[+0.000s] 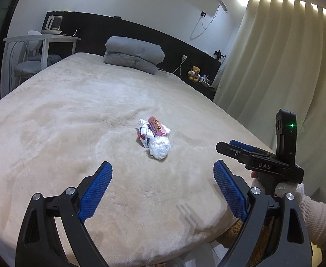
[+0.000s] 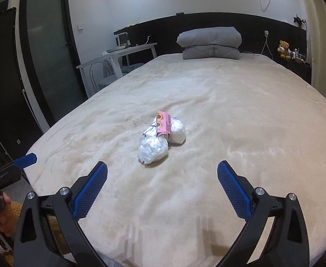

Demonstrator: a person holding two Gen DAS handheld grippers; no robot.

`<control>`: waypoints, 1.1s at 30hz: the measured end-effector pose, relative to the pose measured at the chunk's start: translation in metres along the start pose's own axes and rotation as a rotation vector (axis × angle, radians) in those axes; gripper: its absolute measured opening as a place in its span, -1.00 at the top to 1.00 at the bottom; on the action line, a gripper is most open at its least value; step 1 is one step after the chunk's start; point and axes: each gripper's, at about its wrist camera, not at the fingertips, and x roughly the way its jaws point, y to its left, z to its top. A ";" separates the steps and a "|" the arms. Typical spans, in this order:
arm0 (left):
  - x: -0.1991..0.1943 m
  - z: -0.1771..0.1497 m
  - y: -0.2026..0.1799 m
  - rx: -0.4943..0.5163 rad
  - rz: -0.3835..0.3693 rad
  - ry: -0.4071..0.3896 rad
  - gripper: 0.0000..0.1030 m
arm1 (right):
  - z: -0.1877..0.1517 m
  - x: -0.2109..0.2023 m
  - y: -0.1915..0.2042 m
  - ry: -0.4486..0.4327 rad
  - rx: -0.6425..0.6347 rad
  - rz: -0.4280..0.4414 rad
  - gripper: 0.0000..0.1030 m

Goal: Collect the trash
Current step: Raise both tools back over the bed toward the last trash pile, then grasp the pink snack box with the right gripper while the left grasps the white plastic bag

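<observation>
A small heap of trash lies in the middle of the beige bed: a crumpled white wad, a pink snack box on top, a second white wad and a printed white wrapper. My left gripper is open, short of the heap, with nothing between its blue pads. My right gripper is open too, just in front of the nearest wad and not touching it. The right tool's body shows at the right of the left wrist view.
A folded grey duvet lies at the head of the bed against a dark headboard. A white desk and chair stand on the left. A shelf with a teddy bear is on the right, beside curtains. A dark door is far left.
</observation>
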 end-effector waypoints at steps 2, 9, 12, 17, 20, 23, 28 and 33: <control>0.005 0.008 0.008 0.000 0.006 -0.004 -0.76 | 0.009 0.014 0.001 0.000 -0.005 0.004 -0.90; 0.017 0.033 0.037 -0.015 0.034 -0.022 -0.76 | 0.029 0.078 0.011 0.044 -0.088 0.001 -0.83; 0.023 0.039 0.044 -0.006 0.045 -0.019 -0.76 | 0.033 0.104 0.013 0.070 -0.109 -0.002 -0.72; 0.037 0.045 0.057 0.008 0.068 0.005 -0.76 | 0.040 0.142 0.012 0.117 -0.117 -0.001 -0.39; 0.045 0.047 0.065 0.006 0.073 0.022 -0.76 | 0.044 0.159 0.009 0.129 -0.105 -0.007 -0.27; 0.053 0.049 0.071 0.020 0.085 0.034 -0.76 | 0.047 0.172 0.006 0.145 -0.105 -0.009 -0.12; 0.062 0.047 0.077 0.000 0.078 0.065 -0.76 | 0.047 0.186 -0.001 0.161 -0.108 -0.031 0.03; 0.065 0.044 0.074 0.023 0.076 0.077 -0.76 | 0.046 0.190 0.003 0.165 -0.160 -0.059 0.19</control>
